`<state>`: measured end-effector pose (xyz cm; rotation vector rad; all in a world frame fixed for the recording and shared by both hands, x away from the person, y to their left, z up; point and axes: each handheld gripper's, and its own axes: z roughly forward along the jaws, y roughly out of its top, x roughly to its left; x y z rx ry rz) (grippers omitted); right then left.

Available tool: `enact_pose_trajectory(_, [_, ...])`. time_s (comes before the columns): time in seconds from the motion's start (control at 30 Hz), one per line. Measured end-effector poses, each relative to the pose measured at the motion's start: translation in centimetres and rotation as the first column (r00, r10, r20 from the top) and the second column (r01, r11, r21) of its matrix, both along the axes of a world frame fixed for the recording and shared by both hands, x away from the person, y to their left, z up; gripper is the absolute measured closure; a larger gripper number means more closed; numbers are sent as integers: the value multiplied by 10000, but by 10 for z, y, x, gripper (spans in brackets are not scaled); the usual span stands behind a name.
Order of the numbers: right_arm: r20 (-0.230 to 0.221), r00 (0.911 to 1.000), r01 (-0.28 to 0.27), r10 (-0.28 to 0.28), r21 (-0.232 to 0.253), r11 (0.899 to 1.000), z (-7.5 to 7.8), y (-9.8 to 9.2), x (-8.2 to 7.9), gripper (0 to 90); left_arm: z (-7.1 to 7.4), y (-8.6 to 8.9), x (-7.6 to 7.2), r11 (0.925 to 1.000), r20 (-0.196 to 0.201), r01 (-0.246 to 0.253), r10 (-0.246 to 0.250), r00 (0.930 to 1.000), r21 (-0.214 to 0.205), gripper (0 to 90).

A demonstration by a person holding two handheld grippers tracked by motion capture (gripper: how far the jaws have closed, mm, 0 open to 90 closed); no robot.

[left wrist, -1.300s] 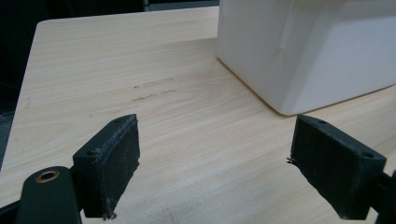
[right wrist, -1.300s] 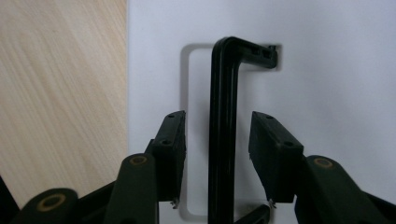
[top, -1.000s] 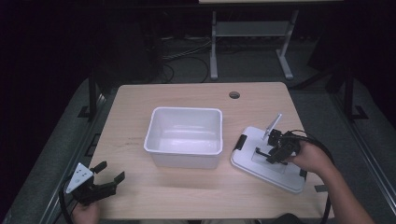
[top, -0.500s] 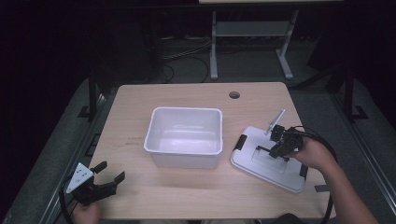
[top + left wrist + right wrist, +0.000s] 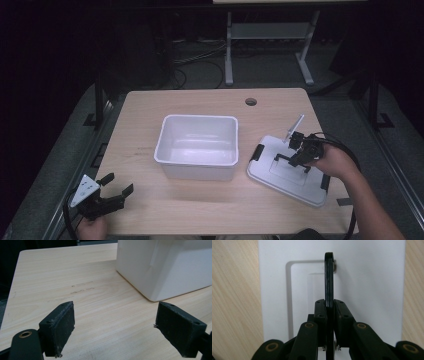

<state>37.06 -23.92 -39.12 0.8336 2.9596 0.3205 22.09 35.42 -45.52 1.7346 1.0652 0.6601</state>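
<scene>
The right gripper (image 5: 298, 152) has its jaws clamped on the black handle (image 5: 329, 277) of the white lid (image 5: 287, 172), which lies flat on the table (image 5: 200, 105) just right of the empty bin (image 5: 197, 145). The likely step is carrying the lid onto the bin, so lift straight up, keep it level, and line its edges with the rim before lowering. The left gripper (image 5: 107, 197) rests near the table's front-left corner, jaws wide apart and holding nothing.
</scene>
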Motion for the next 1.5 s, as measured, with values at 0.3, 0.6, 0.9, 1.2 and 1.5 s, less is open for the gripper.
enact_pose_trajectory(0.3, [120,9998,-156,157,-79,9998,1,-1,3,835,0,-1,0,10000,-10,7,-7,10000,22,150])
enact_pose_trajectory(0.6, [19,9993,-369,369,-67,9993,3,-3,3,843,0,0,0,10000,-36,-14,14,10000,-30,150])
enact_pose_trajectory(0.9, [78,9981,-606,606,-38,9982,14,-3,0,845,0,0,0,10000,-24,0,0,10000,-11,150])
enact_pose_trajectory(1.2, [168,9966,-811,810,70,9967,29,0,-3,845,0,0,0,10000,-6,-13,13,10000,-10,150])
enact_pose_trajectory(1.5, [447,9937,-1036,1028,175,9945,50,0,-7,845,0,0,0,10000,-14,-4,4,10000,-21,150])
